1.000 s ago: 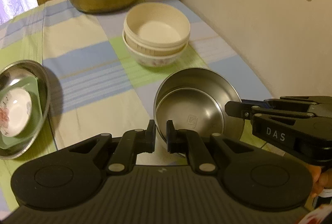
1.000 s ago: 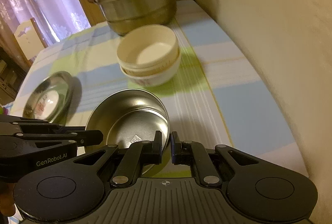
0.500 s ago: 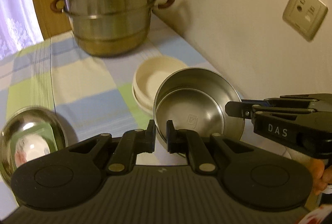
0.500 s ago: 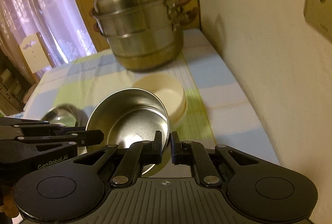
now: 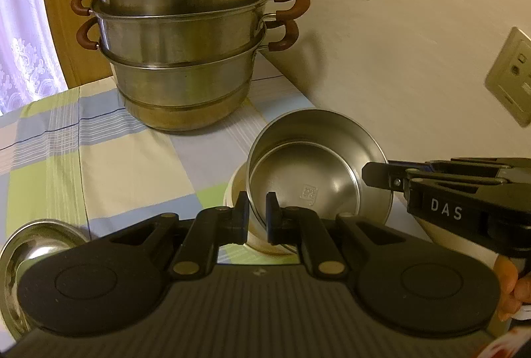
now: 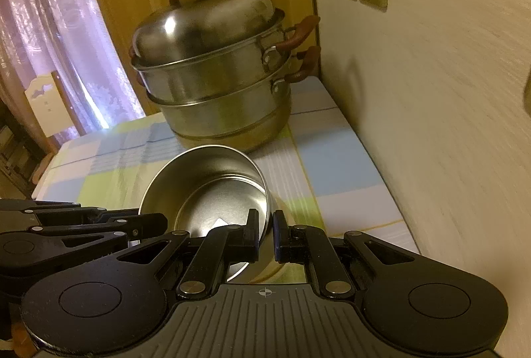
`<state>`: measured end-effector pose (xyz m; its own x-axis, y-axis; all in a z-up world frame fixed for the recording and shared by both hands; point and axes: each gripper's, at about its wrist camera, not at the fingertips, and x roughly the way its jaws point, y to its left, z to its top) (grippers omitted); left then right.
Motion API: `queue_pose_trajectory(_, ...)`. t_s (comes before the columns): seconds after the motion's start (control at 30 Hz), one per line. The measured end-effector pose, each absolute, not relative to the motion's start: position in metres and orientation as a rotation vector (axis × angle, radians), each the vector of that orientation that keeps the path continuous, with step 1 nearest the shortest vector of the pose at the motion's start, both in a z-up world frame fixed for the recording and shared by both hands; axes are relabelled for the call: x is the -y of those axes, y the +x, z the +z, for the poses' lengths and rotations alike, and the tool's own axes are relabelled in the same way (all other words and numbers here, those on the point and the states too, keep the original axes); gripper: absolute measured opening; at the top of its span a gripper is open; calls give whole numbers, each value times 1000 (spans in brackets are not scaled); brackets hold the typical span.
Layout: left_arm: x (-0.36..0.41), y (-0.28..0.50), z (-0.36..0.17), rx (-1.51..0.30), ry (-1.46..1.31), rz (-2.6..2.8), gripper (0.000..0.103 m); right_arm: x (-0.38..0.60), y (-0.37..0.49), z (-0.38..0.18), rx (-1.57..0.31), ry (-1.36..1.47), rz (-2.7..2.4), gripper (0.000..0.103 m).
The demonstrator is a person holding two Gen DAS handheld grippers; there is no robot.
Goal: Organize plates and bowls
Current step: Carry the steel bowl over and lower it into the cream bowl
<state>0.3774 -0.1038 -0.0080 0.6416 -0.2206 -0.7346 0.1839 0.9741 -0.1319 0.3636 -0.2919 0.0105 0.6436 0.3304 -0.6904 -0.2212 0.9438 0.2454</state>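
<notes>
A steel bowl (image 5: 315, 172) hangs in the air between both grippers. My left gripper (image 5: 257, 213) is shut on its near-left rim. My right gripper (image 6: 265, 228) is shut on the opposite rim and shows in the left wrist view as the black arm marked DAS (image 5: 375, 175). In the right wrist view the steel bowl (image 6: 212, 188) tilts toward the camera and the left gripper (image 6: 156, 226) comes in from the left. Directly below the bowl peeks the rim of the stacked cream bowls (image 5: 234, 195), mostly hidden.
A large two-tier steel steamer pot (image 5: 186, 55) with a lid stands at the back of the checked tablecloth (image 5: 126, 165). A shallow steel dish (image 5: 30, 251) lies at the left front. The wall (image 5: 415, 59) with sockets runs along the right. A chair (image 6: 46, 105) stands beyond the table.
Both grippers have carried the steel bowl up and toward the back of the table, over the stacked cream bowls, which now lie almost hidden beneath it. The steamer pot looms closer.
</notes>
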Motion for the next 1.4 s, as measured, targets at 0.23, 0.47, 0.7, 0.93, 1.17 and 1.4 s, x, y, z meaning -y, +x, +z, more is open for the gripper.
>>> queue_pose_trajectory(0.23,105,393,-23,-874,-41,-219,8,293,380,-6,-844,157,308,8)
queue_pose_trajectory(0.47,105,404,-33,-894,-46,-211,8,293,391,-20,-861,161,309,8)
queue_pose_trajectory(0.7,104,410,-42,-917,-49,-208,8,292,395,-30,-886,163,308,8)
queue_pose_trajectory(0.93,104,413,-48,-937,-56,-206,9,292,399,-36,-903,168,307,8)
queue_pose_trajectory(1.17,105,416,-51,-945,-55,-204,10,293,400,-39,-906,173,309,8)
queue_pose_trajectory(1.4,105,416,-50,-939,-51,-201,10,294,401,-39,-912,181,296,8)
